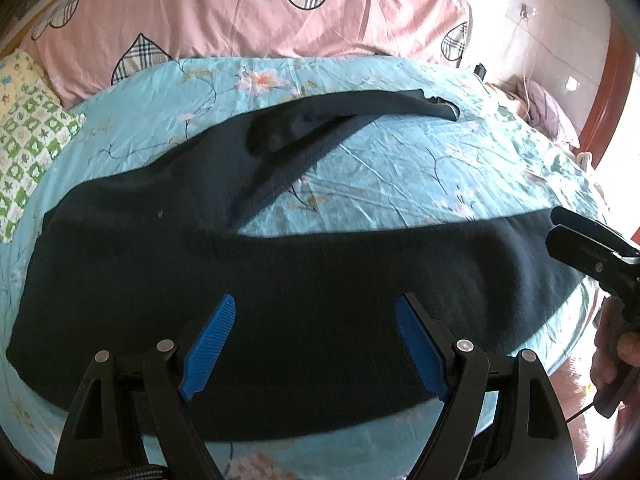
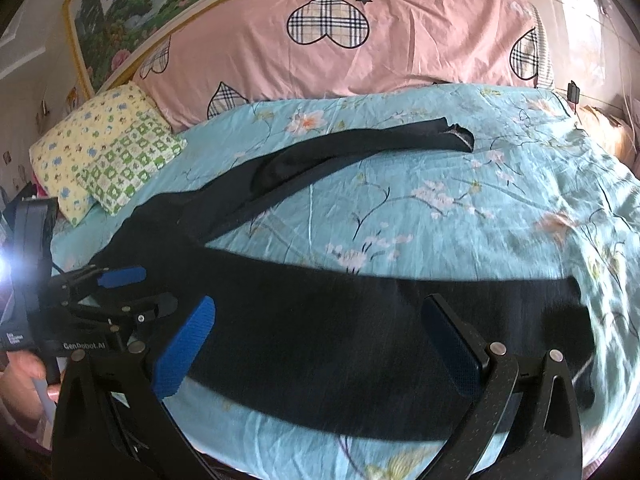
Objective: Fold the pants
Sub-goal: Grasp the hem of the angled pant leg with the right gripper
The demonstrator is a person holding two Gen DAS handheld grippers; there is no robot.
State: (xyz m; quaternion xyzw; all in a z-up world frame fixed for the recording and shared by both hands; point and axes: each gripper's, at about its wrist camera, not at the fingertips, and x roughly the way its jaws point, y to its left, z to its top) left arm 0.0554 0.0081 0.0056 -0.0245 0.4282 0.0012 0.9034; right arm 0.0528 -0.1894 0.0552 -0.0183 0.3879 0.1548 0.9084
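Dark navy pants (image 1: 280,264) lie spread on the light blue floral bed sheet (image 1: 400,168), the near leg running left to right, the far leg angled away toward the pillows (image 1: 360,108). My left gripper (image 1: 316,300) is open and empty, hovering over the near leg close to the bed's front edge. My right gripper (image 2: 320,308) is open and empty over the same leg (image 2: 360,328), nearer the hem end (image 2: 576,320). The right gripper also shows at the right edge of the left wrist view (image 1: 560,228), and the left gripper at the left of the right wrist view (image 2: 120,284).
A long pink heart-print pillow (image 2: 360,52) lies along the headboard. A small yellow and green patterned pillow (image 2: 108,148) sits at the back left. A framed landscape picture (image 2: 152,4) hangs behind. Cables hang on the tiled wall (image 1: 528,40) at the right.
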